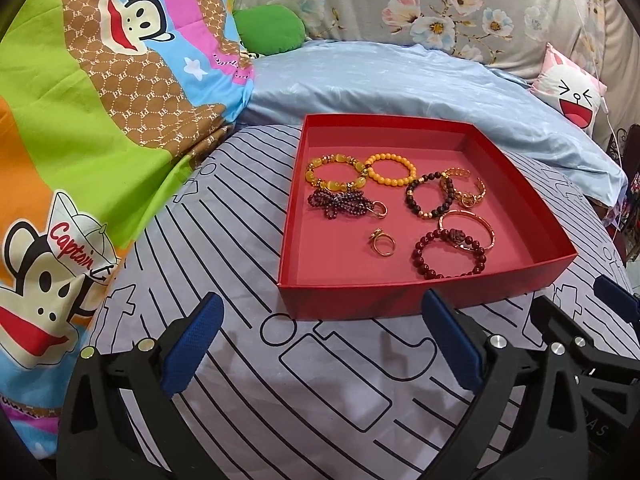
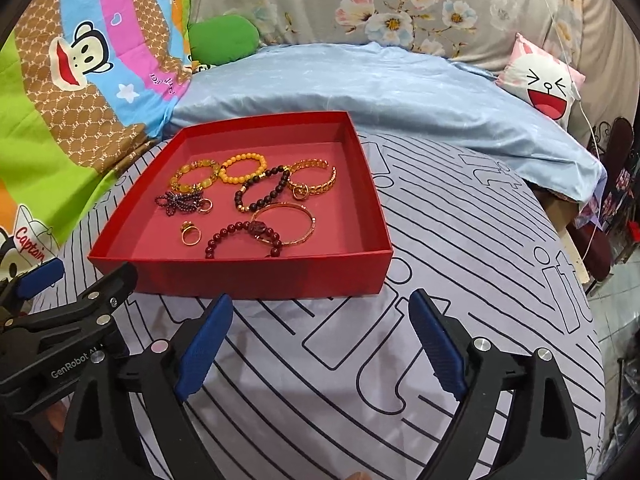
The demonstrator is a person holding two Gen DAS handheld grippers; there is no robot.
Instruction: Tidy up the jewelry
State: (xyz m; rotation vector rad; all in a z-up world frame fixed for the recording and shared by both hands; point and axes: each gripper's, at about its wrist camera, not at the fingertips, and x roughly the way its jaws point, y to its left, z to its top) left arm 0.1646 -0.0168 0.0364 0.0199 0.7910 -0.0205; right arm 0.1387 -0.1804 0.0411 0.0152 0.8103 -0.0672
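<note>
A shallow red box (image 1: 344, 300) (image 2: 256, 280) lies on the grey striped bedsheet and holds several pieces of jewelry: yellow bead bracelets (image 1: 391, 169) (image 2: 243, 168), dark bead bracelets (image 1: 448, 254) (image 2: 240, 236), gold bangles (image 1: 468, 226) (image 2: 286, 224), a dark beaded strand (image 1: 340, 200) and a gold ring (image 1: 382, 243) (image 2: 190, 234). My left gripper (image 1: 320, 344) is open and empty, just in front of the box's near wall. My right gripper (image 2: 320, 344) is open and empty, also just in front of the box, beside the left one.
A light blue quilt (image 1: 400, 84) lies behind the box. A cartoon monkey blanket (image 1: 80, 120) is piled at the left, with a green cushion (image 1: 268, 30) behind. A pink smiley pillow (image 1: 572, 96) sits at the far right, near the bed's right edge.
</note>
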